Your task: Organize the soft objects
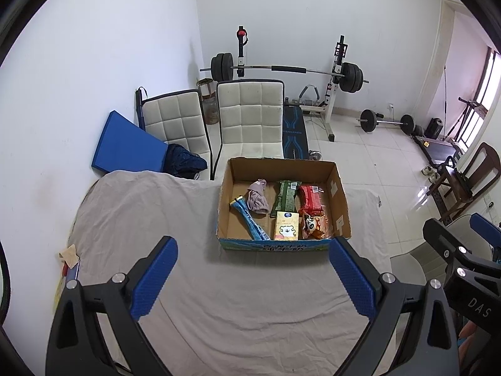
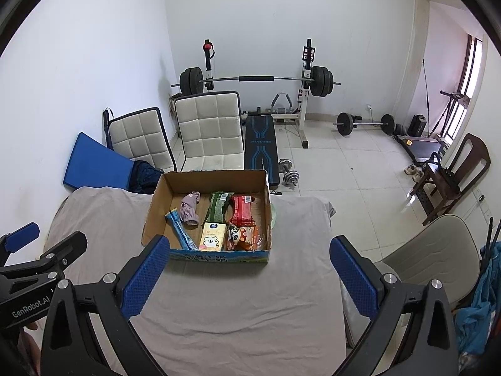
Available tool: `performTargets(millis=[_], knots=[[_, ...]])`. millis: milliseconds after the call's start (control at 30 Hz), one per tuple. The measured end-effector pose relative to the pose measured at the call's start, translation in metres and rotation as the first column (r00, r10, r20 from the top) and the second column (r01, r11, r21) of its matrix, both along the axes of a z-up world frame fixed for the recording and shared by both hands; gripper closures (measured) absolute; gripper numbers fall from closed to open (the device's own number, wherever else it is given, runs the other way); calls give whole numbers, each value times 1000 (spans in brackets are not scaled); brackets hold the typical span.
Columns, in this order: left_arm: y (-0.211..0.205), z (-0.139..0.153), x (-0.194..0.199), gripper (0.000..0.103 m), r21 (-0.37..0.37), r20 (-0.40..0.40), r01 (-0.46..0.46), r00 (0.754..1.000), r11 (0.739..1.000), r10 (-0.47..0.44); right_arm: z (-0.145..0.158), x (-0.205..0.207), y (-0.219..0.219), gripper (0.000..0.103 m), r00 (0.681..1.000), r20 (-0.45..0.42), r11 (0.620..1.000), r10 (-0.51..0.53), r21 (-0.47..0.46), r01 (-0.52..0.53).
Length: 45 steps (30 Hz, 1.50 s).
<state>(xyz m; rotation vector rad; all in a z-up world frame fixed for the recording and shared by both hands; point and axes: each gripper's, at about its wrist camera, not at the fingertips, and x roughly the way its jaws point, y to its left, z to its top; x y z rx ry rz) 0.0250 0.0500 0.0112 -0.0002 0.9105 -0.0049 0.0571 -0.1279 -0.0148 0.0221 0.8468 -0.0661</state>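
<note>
Both claws (image 1: 252, 277) (image 2: 247, 277) gape; box (image 1: 283, 246) hides packets' bases.

A loaded barbell (image 2: 255, 79) rests on its rack behind two white padded chairs (image 2: 209, 128).

Blue tube's (image 2: 182, 230) lower end hidden behind gripper (image 2: 247, 274).

The left claw (image 1: 252, 277), its blue ribbed pads spread wide and empty, hangs over a counter draped in wrinkled grey cloth (image 1: 141, 219). Ahead sits an open brown cardboard box (image 1: 339, 200) holding a crumpled mauve cloth (image 1: 257, 201), a blue tube-shaped packet (image 1: 249, 221), a green packet (image 1: 285, 199), a red packet (image 1: 310, 199) and a yellow bear-printed tissue pack (image 1: 285, 226). The right claw (image 1: 454, 250) shows at the right edge.
</note>
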Motion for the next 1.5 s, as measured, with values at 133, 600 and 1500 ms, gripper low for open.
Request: performTargets(millis=[133,600,1500], knots=[[-4,3,0,4,9,0,5,1000,1000,-5,0,0,0,0,1000,-2,1000,-2,2,2],[-4,9,6,0,-3,9,6,1000,1000,-6,3,-3,-5,0,1000,9,1000,-15,-7,15],[-1,10,5,0,-6,13,0,1000,1000,0,9,-6,-6,0,1000,9,1000,-13,0,13]])
